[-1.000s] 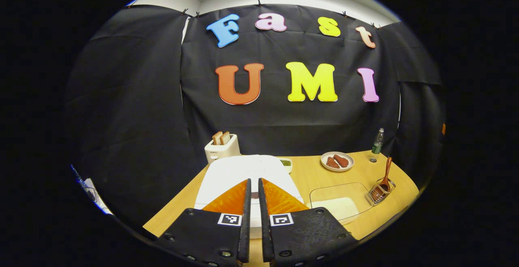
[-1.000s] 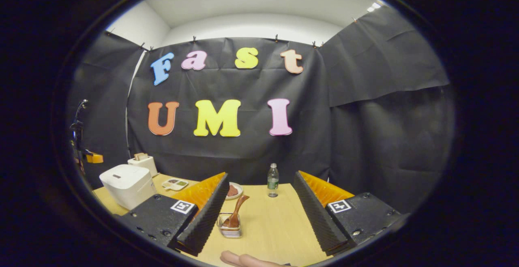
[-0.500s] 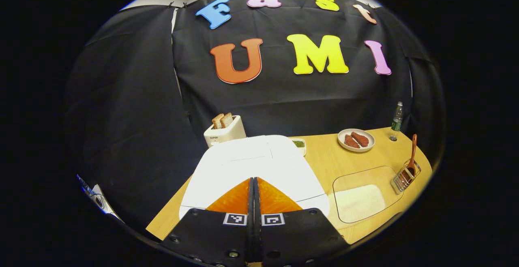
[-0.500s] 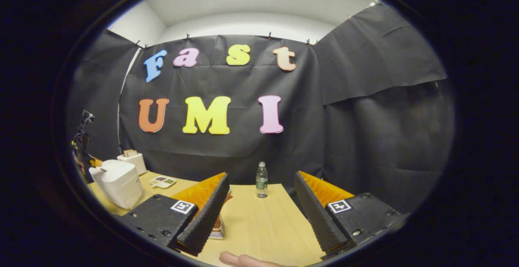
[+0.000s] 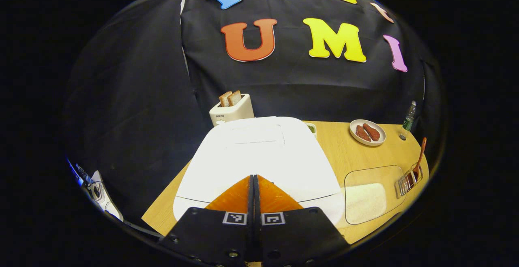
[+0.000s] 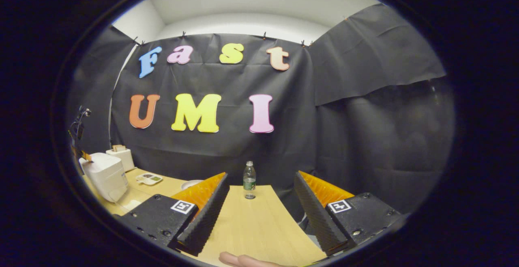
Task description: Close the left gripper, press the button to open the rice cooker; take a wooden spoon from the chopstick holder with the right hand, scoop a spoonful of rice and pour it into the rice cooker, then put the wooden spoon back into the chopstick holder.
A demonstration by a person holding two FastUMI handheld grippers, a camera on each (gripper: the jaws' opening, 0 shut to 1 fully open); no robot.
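My left gripper has its two fingers pressed flat together with nothing between them, tips over the front part of the white rice cooker, whose lid is down. I cannot tell whether the tips touch the lid or the button. Beyond the cooker stands a toaster with two bread slices. Off to the right of my left fingers lies a clear tray of rice, and just past it the wire chopstick holder with the wooden spoon standing in it, handle leaning up. Farther out are a plate with reddish pieces and a water bottle.

My right gripper is spread wide, holding nothing, hovering above the wooden table. The bottle stands ahead between its fingers; the rice cooker sits far off to the left, with the toaster behind it. A fingertip shows at the bottom edge of the right gripper view.
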